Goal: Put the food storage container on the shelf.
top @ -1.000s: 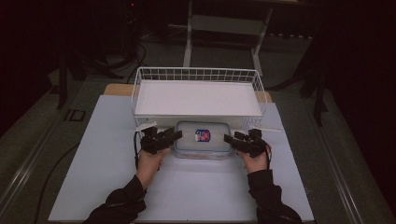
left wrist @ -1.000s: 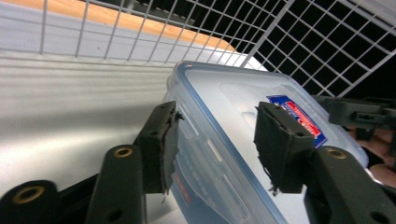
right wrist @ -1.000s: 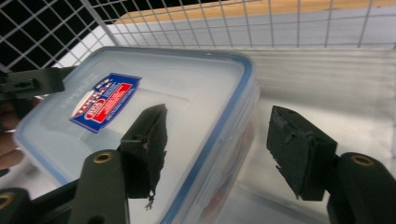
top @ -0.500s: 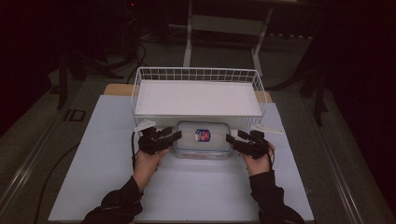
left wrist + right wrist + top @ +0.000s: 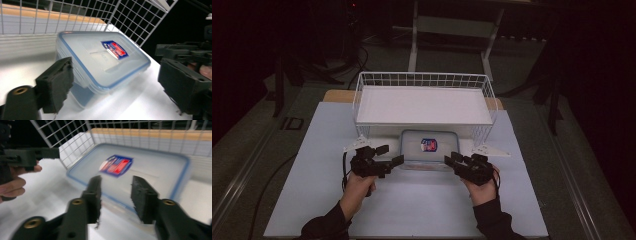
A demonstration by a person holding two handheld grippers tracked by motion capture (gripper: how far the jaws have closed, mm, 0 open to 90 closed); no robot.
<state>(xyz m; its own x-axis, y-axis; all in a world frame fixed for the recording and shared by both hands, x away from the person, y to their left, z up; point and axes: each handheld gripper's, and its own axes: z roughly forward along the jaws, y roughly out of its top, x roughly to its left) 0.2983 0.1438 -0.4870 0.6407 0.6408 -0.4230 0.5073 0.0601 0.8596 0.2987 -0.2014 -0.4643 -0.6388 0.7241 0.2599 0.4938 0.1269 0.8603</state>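
A clear plastic container with a blue-edged lid and a red and blue sticker lies on the mat, right in front of the wire basket. My left gripper is at its left end. Those jaws have just been opening and stand wide in the left gripper view, with the container's corner between them, untouched. My right gripper is at the container's near right corner. Its jaws have just been closing to a narrow gap with nothing in it; the container lies beyond them.
The white wire basket holds a flat white liner and blocks the way behind the container. A pale mat covers the table, with a wooden edge at the back. The floor around is dark, with cables.
Both hands have drawn back a little toward the person, away from the container's ends. The left jaws have spread wide and the right jaws have narrowed. The container stays where it was.
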